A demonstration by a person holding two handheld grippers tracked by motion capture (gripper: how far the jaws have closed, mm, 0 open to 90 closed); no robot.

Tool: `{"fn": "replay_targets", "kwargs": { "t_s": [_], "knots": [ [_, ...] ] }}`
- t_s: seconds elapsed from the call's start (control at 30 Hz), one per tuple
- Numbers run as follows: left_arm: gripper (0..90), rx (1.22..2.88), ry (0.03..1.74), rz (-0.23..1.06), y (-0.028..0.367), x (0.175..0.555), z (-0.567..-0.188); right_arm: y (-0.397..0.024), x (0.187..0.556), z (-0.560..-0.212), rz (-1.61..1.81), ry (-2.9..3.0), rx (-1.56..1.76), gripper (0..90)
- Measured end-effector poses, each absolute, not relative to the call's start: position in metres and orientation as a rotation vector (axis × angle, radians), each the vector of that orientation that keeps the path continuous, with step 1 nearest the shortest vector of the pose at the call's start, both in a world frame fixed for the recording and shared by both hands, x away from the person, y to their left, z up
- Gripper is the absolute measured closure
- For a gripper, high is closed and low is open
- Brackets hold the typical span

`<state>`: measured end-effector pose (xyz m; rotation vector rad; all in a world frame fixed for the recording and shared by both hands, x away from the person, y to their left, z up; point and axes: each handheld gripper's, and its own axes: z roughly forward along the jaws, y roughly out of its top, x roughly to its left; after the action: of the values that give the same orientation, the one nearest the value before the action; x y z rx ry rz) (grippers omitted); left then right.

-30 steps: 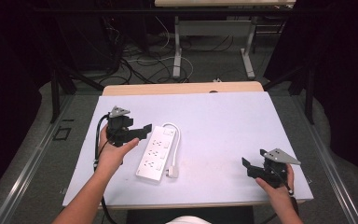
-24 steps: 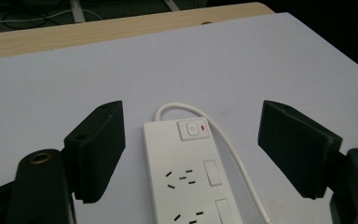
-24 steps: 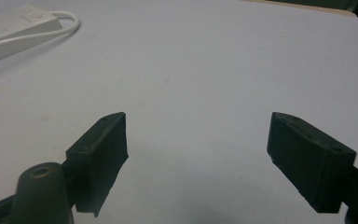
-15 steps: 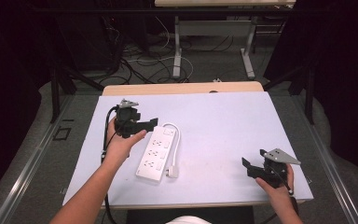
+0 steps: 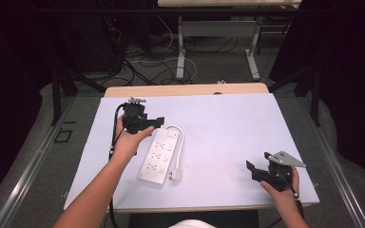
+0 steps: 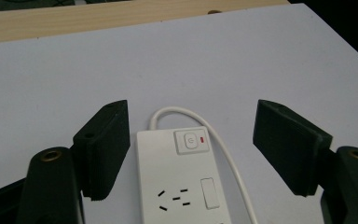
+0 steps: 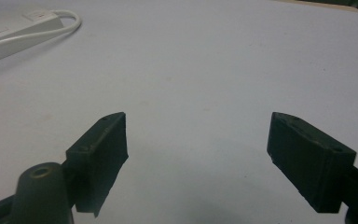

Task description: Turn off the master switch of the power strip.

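The white power strip (image 5: 161, 154) lies left of centre on the table (image 5: 228, 128). The left gripper (image 6: 191, 154) hangs wide-jawed over its switch end — centre it before closing. The right gripper (image 5: 256, 172), also wide, rests lower right.

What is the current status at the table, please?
Left gripper open, above power strip's switch end. Right gripper open, near table edge. Nothing between.

**Bright table, dark room**

Overhead light is hitting the white tabletop (image 5: 228, 128) evenly, while the floor around it is sinking into murk. Soft shadows are pooling under the gripper views' jaws. Everything's looking a bit soft and grainy, no harsh glare.
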<state>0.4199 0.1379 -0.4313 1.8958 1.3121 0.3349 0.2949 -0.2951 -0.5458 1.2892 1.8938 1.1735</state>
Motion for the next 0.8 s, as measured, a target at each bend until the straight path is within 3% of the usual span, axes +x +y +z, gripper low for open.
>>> {"fn": "replay_targets", "kwargs": {
  "t_s": [0.43, 0.8],
  "knots": [
    [27.6, 1.927, 1.364, 0.298, 0.127, 0.436, -0.437, -0.295, 0.296, -0.547, 1.182, 1.899, 1.288, 19.3],
    [36.1, 1.936, 1.413, 0.228, 0.121, 0.449, -0.444, -0.296, 0.295, -0.547, 1.164, 1.913, 1.289, 19.3]
  ]
}}
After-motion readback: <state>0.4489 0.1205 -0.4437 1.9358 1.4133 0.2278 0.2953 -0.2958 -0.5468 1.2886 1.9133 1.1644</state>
